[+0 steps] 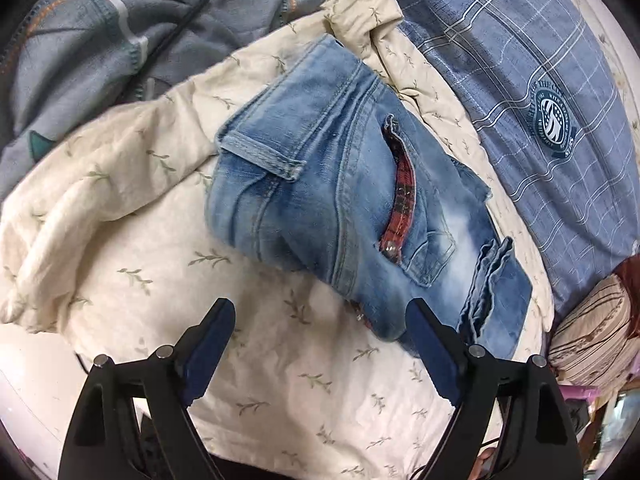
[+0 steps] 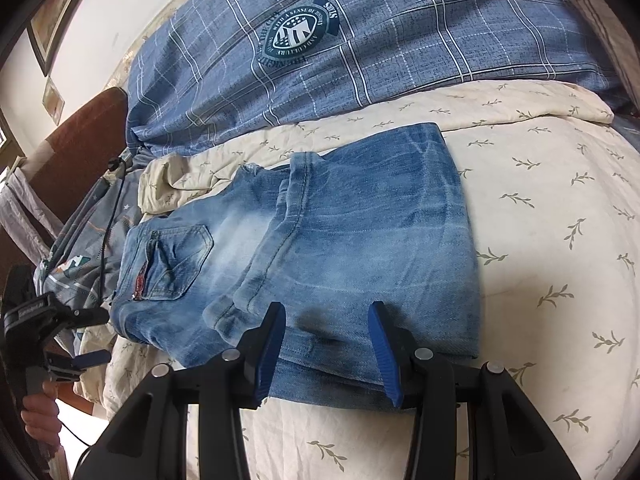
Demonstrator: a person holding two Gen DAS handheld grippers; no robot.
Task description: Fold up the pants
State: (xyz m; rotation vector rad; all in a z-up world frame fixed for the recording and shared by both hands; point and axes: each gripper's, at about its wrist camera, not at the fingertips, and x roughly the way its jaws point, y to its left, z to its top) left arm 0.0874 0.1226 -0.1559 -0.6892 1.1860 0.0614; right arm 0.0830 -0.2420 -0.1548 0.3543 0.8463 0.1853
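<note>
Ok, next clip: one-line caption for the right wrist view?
Folded jeans lie on a cream leaf-print bedspread, with the right gripper open just above their near edge.

The bed (image 2: 560,240) carries a cream leaf-print quilt (image 2: 540,184). Folded jeans (image 2: 360,240) lie flat on the quilt. A blue checked pillow (image 2: 360,40) rests at the far side; a grey patterned blanket (image 1: 100,40) lies bunched at the left.

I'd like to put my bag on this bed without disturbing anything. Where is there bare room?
Free: the cream quilt right of the folded jeans in the right wrist view. Crowded: the blue plaid pillow behind them and the grey blanket bunched on their far side.
</note>
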